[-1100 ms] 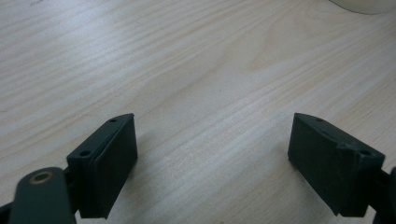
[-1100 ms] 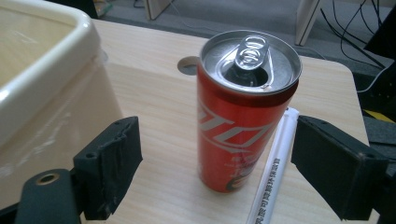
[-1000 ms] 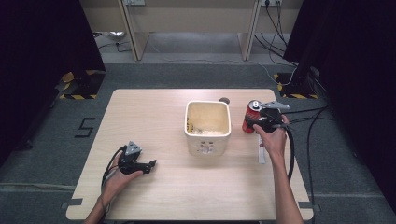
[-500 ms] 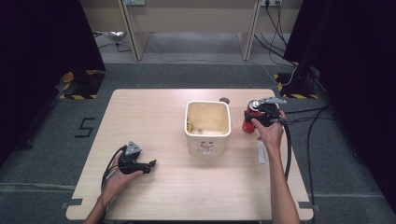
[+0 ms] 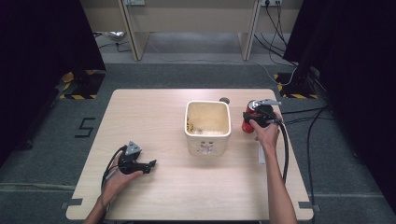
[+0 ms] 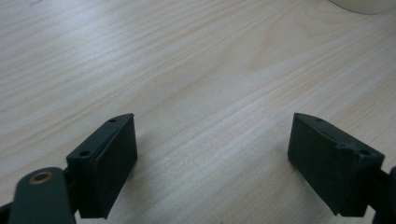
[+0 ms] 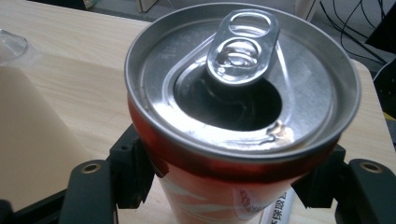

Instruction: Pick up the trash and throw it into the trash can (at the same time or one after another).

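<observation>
Red aluminium drink can (image 7: 233, 116) with an opened silver top and raised pull tab, standing upright on the pale wooden table (image 5: 154, 116), near its right edge and just right of the cream square plastic bin (image 5: 208, 127). Right gripper (image 5: 254, 117), held in the person's right hand (image 5: 267, 134), reaches the can from the near side. In the right gripper view its two black fingers (image 7: 133, 172) flank the can body below the rim, one on each side; they have just been closing with the can between them, and sit close against its wall, though whether the pads already press on it cannot be told. A white label (image 7: 252, 205) with small print shows on the can's lower side. Left gripper (image 5: 144, 164), held in the left hand (image 5: 116, 179), lies low over the table's near left part, well apart from bin and can. In the left gripper view its fingers (image 6: 105, 163) stand wide apart with bare wood between them.
</observation>
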Motion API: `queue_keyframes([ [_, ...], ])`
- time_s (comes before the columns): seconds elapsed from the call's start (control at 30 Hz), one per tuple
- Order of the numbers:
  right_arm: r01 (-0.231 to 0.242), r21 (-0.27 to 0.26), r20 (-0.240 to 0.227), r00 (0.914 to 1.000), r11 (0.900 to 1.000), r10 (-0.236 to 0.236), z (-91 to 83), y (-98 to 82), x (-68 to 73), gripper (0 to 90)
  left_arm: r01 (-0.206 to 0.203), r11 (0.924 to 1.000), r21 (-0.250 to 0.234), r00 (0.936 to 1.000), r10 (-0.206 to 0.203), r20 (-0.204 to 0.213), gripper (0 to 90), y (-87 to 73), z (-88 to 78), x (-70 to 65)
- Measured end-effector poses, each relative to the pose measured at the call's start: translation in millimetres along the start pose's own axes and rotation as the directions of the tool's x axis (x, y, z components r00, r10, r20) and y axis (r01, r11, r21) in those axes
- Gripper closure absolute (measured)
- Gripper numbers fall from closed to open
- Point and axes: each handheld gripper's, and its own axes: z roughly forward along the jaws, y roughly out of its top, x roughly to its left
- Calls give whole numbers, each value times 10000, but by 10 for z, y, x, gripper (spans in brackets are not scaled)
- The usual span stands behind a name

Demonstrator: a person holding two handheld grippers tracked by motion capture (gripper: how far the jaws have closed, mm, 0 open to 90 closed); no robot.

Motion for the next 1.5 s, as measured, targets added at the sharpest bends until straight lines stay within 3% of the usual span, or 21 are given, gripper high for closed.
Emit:
queue_keyframes([
  [0.33, 4, -355, -39, 10000, 9994, -5, -156, 24, -36, 337, 19, 10000, -13, 10000, -19, -4, 151, 0, 1, -1],
  [0.97, 328, -379, -226, 9992, 9987, -337, -422, 118, -3, 338, 21, 10000, -18, 10000, -21, -2, 151, 0, 1, -2],
  [1.23, 505, -585, -293, 9982, 9970, -522, -653, 225, 43, 338, -14, 10000, 3, 10000, 14, -4, 151, 0, 0, 1],
  [1.5, 772, -964, -496, 9954, 9924, -822, -942, 370, 176, 338, 24, 10000, -18, 10000, -24, 1, 151, 0, 2, -2],
])
